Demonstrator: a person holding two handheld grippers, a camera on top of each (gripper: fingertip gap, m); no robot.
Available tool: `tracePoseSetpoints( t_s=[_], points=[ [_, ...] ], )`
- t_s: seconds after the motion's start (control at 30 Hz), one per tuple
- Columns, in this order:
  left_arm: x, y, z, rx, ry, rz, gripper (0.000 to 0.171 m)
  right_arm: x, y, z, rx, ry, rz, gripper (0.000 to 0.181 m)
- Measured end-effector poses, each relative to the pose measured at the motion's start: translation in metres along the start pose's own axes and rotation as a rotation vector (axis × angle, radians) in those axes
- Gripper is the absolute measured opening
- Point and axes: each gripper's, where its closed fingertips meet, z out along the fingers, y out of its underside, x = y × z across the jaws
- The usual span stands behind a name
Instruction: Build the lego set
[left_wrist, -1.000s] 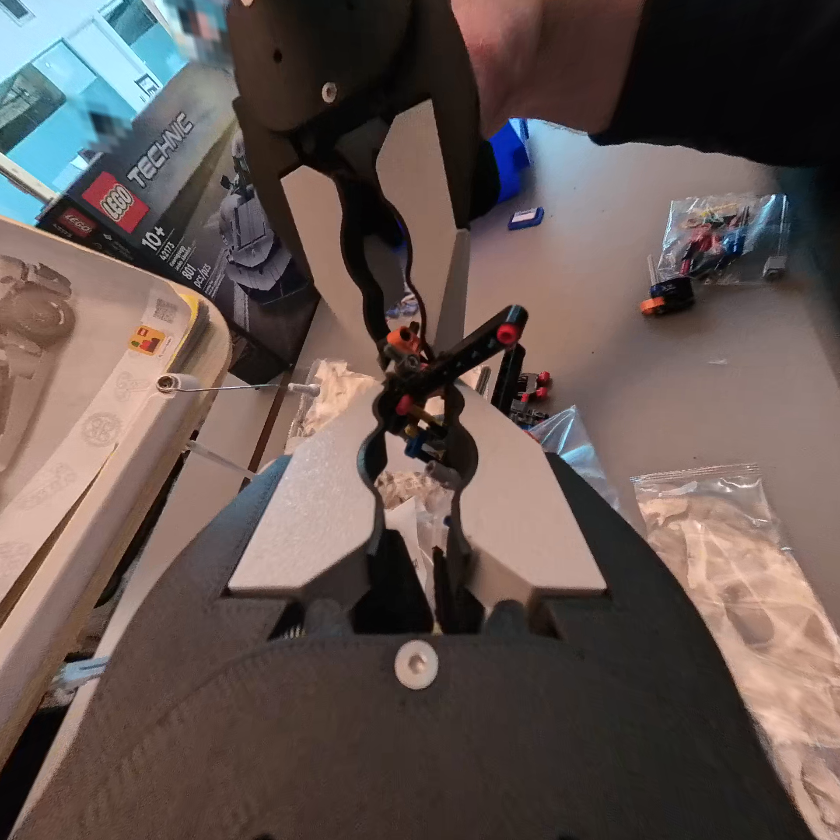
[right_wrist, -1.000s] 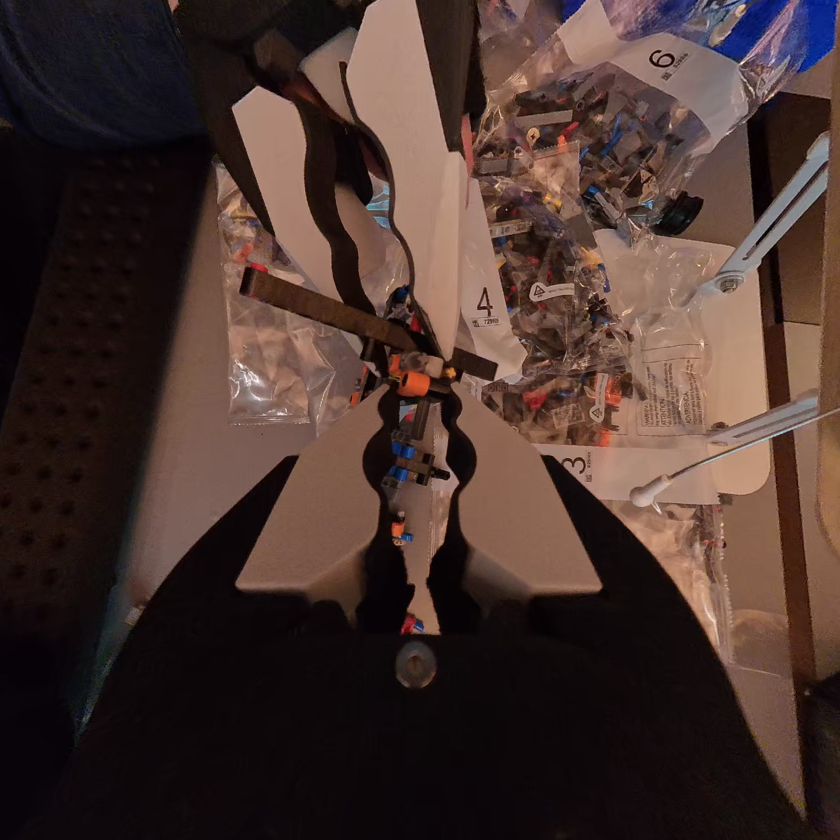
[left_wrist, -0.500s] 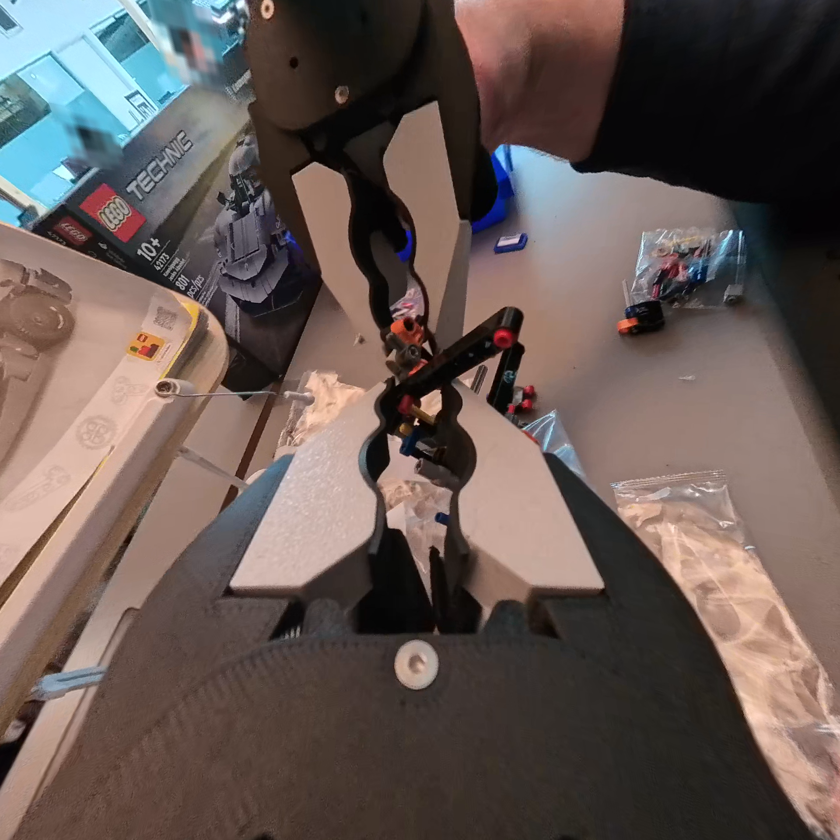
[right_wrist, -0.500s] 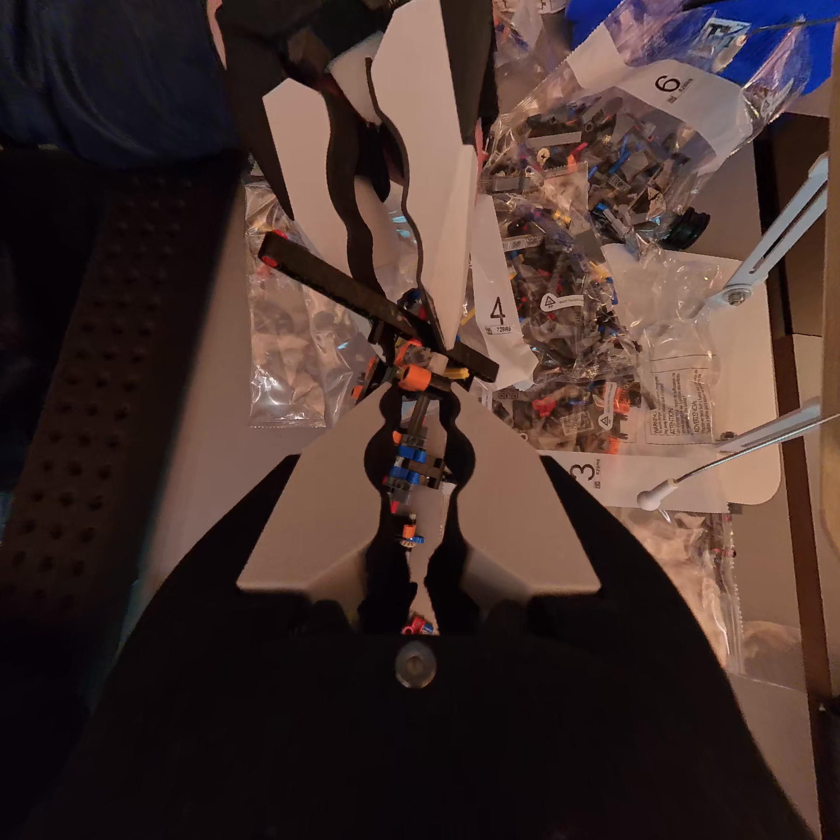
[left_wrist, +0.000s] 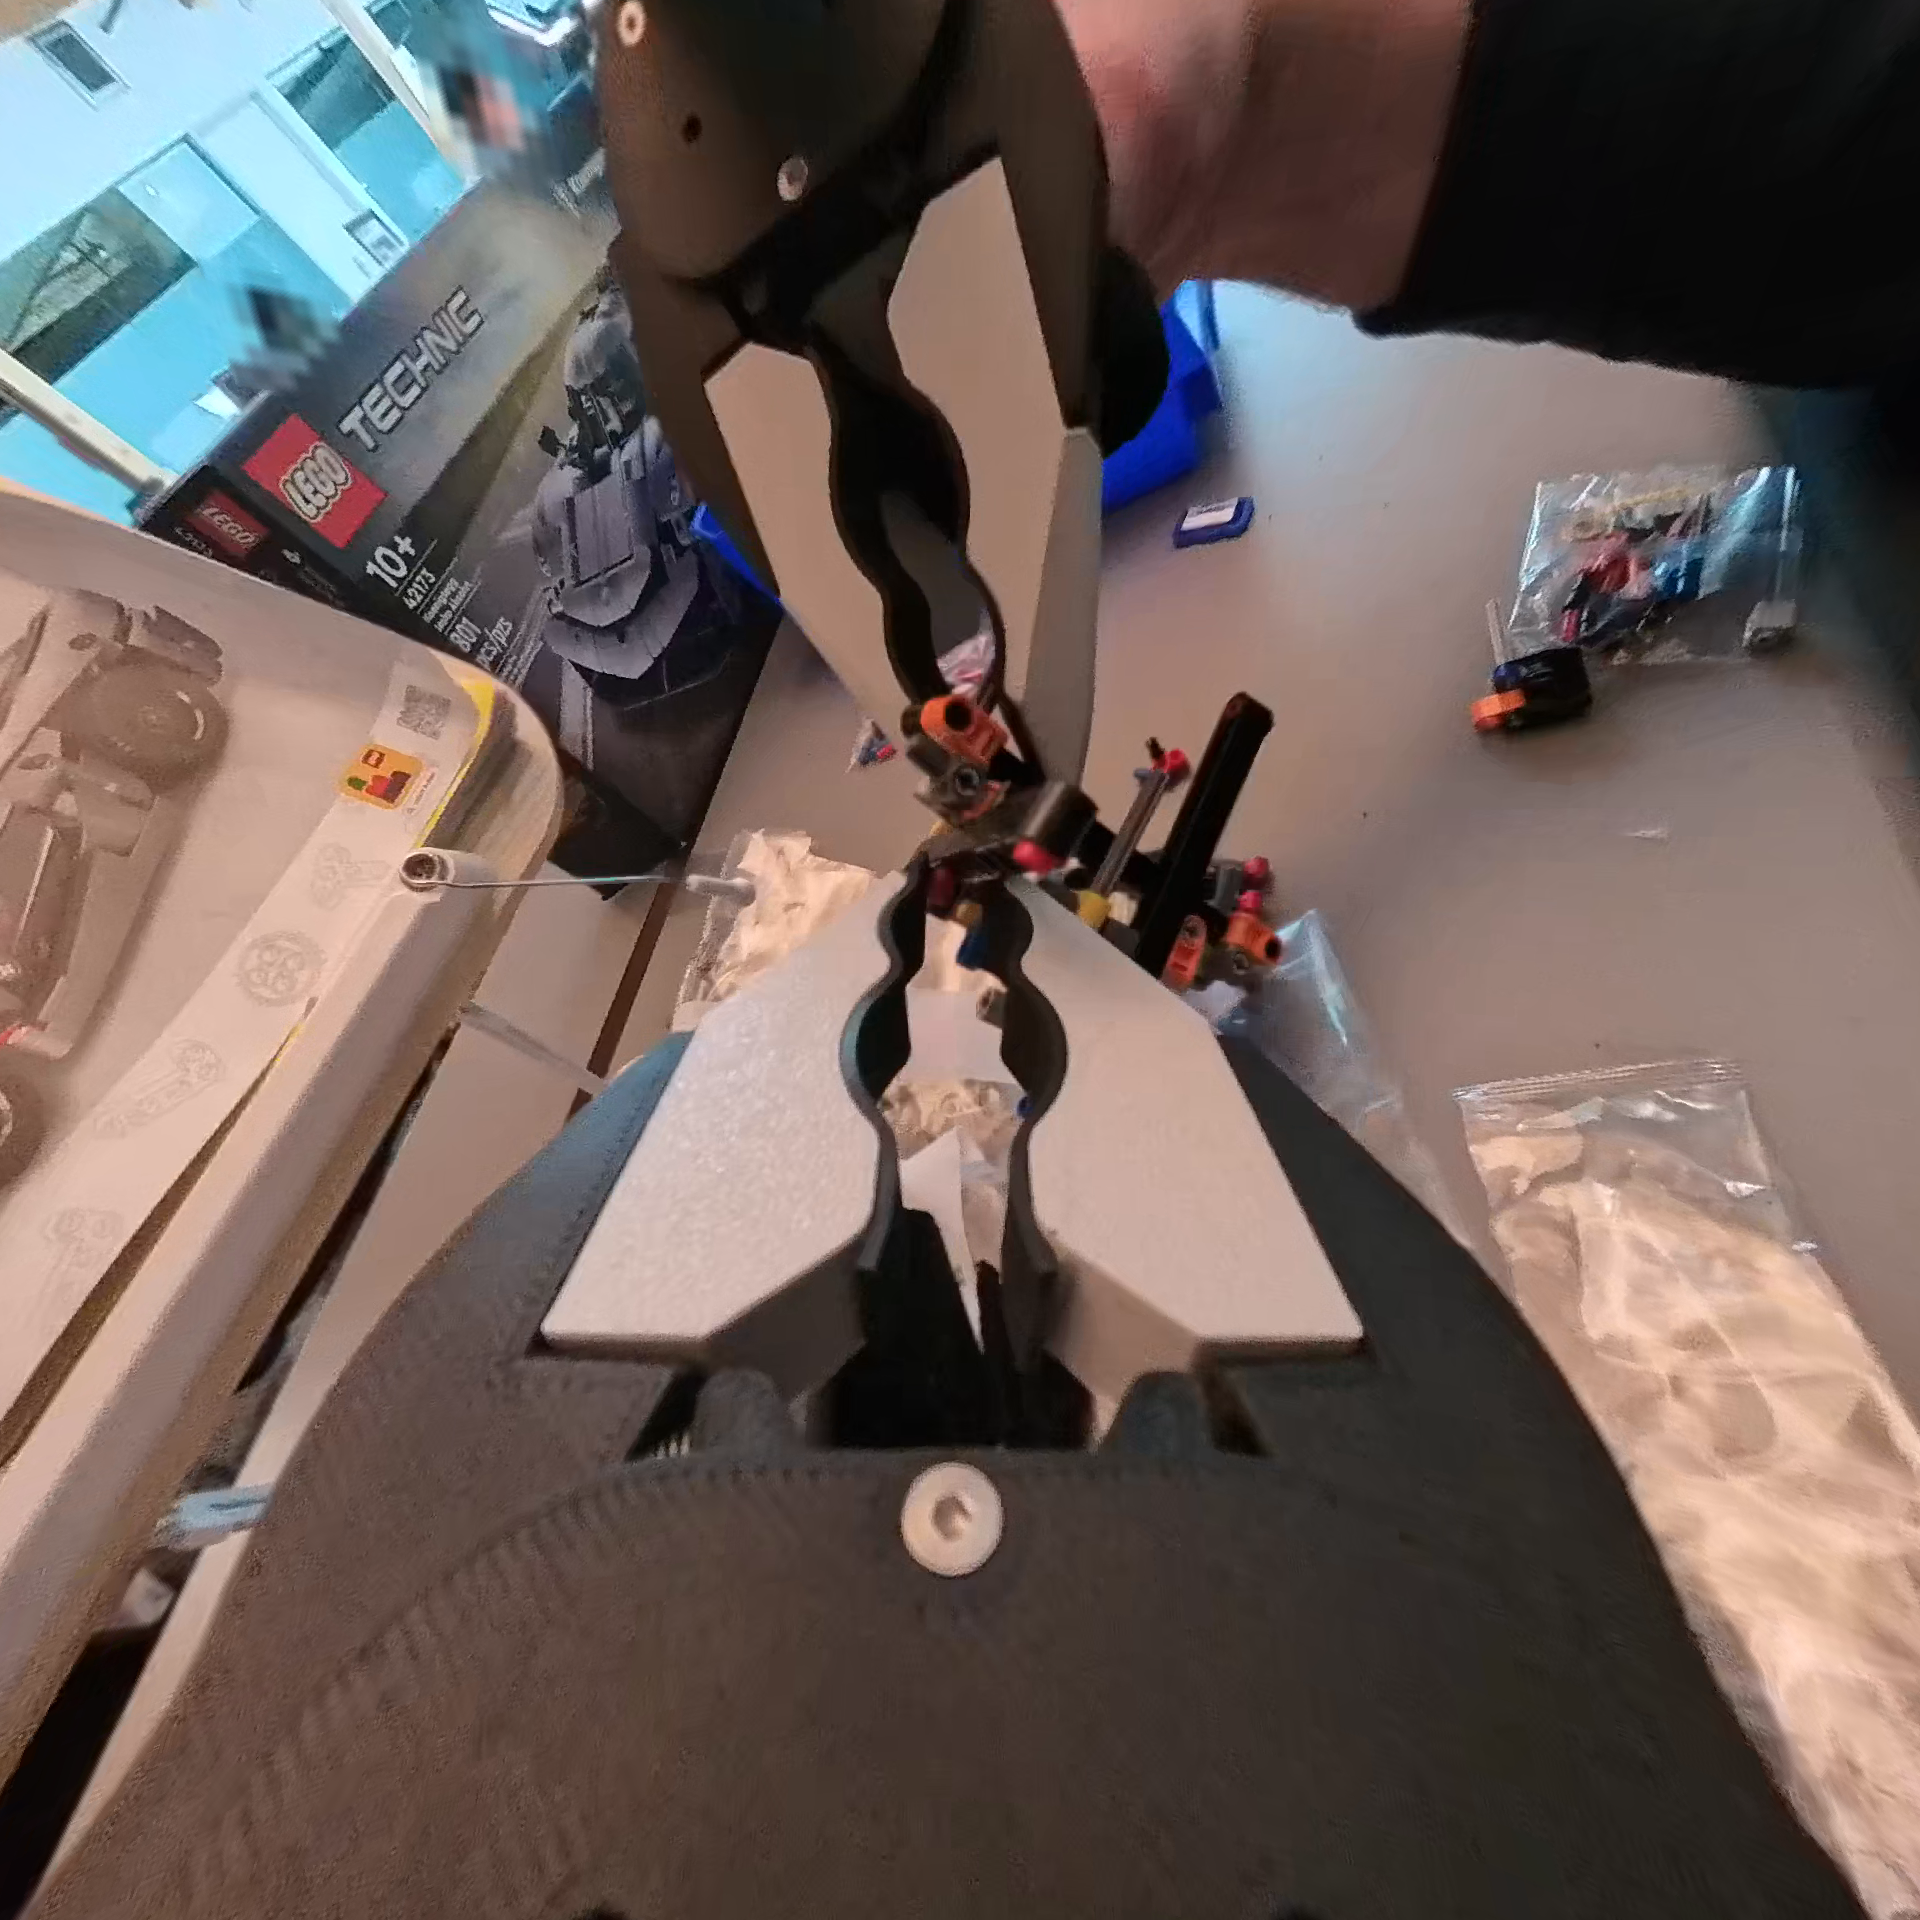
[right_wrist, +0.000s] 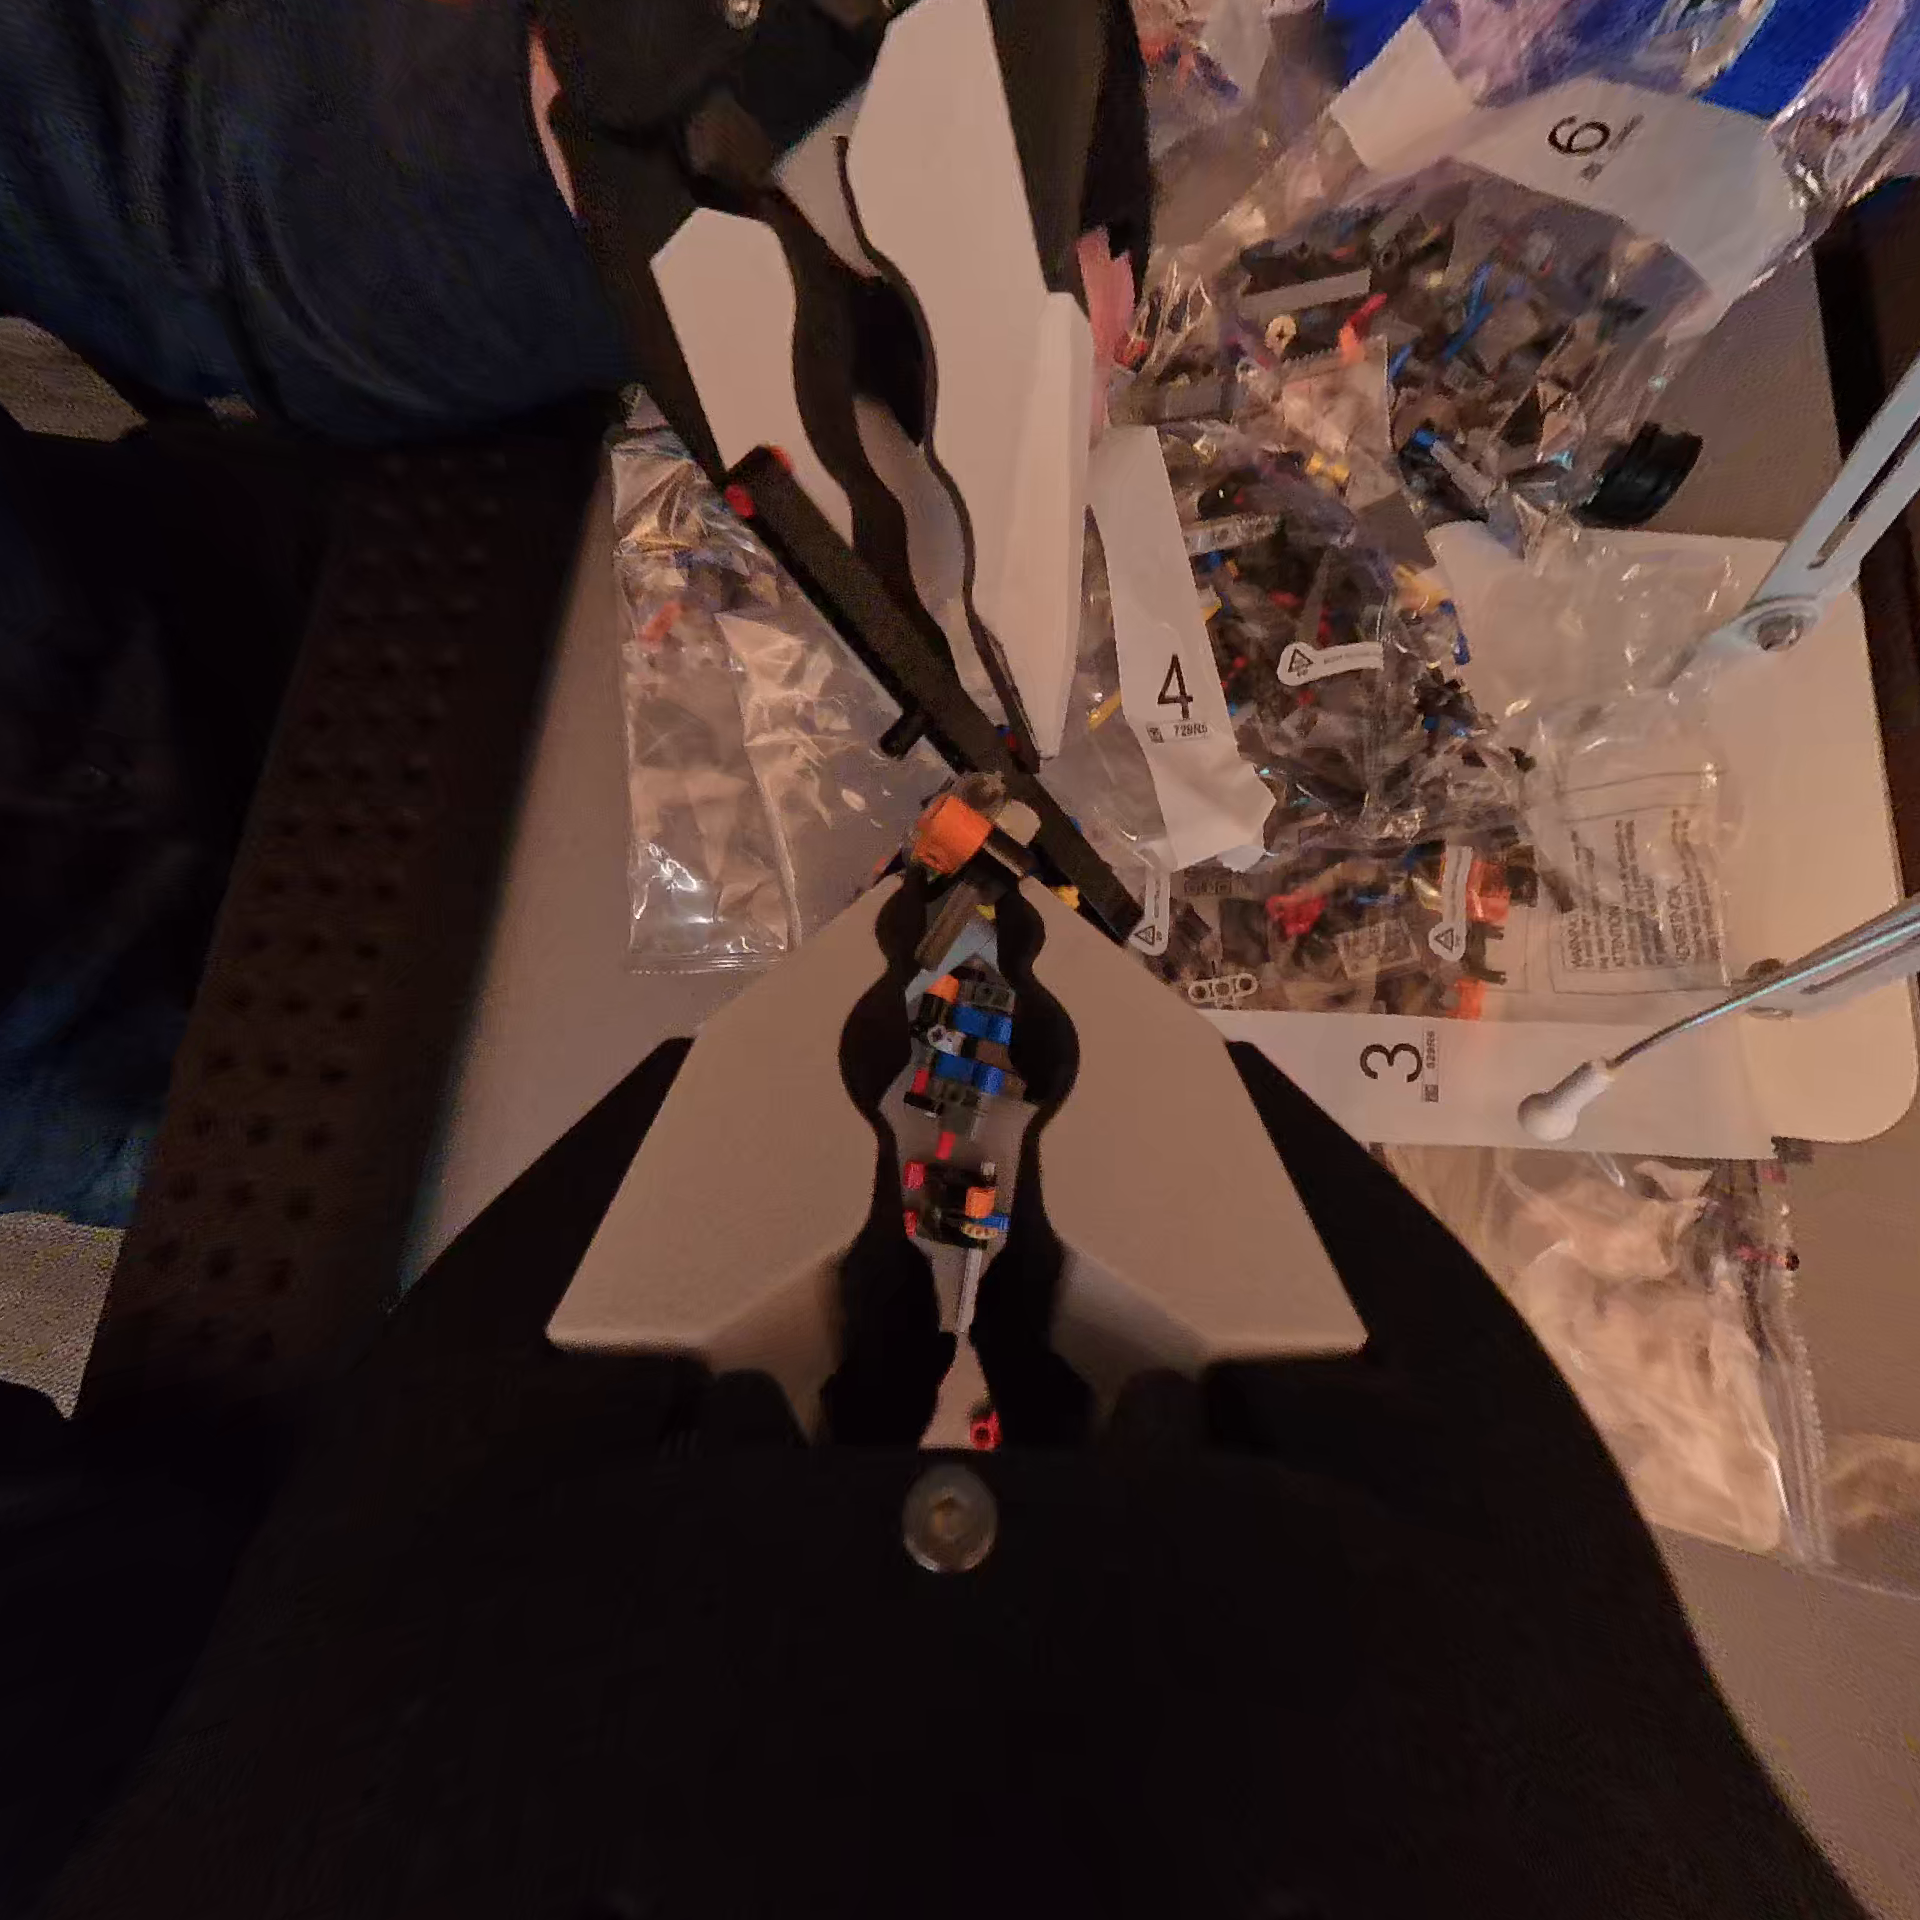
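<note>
You held the small lego assembly (left_wrist: 971, 821) in the air between your two grippers, above the grey table (left_wrist: 1455, 883) and not resting on it. Your left gripper (left_wrist: 961, 904) had its jaws pinched on the lower end of that assembly, where red and yellow pins poked out at its tips. Your right gripper (left_wrist: 992, 727) came in from above, its tips closed around the orange connector (left_wrist: 951, 727) at the top of the same assembly. In the right wrist view, your right gripper (right_wrist: 961, 894) gripped the orange connector (right_wrist: 948, 831), and a long black beam (right_wrist: 883, 634) ran diagonally from there up toward the left, past the fingers of the left gripper (right_wrist: 1003, 748).

On the table under the grippers lay a second built piece (left_wrist: 1195, 883) with a black beam and orange and red connectors. The set's box (left_wrist: 436, 488) lay toward the far left edge, and the open instruction booklet (left_wrist: 208, 883) sat at the left edge on a stand. A small bag of parts (left_wrist: 1652, 566) lay toward the far right edge, with a small black and orange piece (left_wrist: 1532, 691) just beside it. Numbered bags of parts (right_wrist: 1351, 623) were heaped on the table's side shown in the right wrist view.
</note>
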Motion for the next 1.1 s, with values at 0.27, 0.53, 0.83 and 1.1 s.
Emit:
tracePoseSetpoints(
  t_s=[0.27,0.53,0.83,1.1],
  points=[
    [0.005,0.0,0.005,0.001,0.011,0.018,0.019,0.002,0.002,0.003,-0.006,-0.01,0.018,0.007],
    [0.003,0.009,0.007,-0.042,0.011,0.006,0.013,0.006,0.007,0.007,-0.054,0.029,-0.001,0.01],
    [-0.011,0.0,0.001,0.052,-0.018,-0.12,0.011,0.007,-0.008,-0.007,0.036,0.07,-0.024,0.011],
    [-0.021,0.001,-0.007,0.128,0.034,-0.301,0.0,0.001,-0.018,-0.027,0.13,0.068,-0.058,0.003]
  ],
)
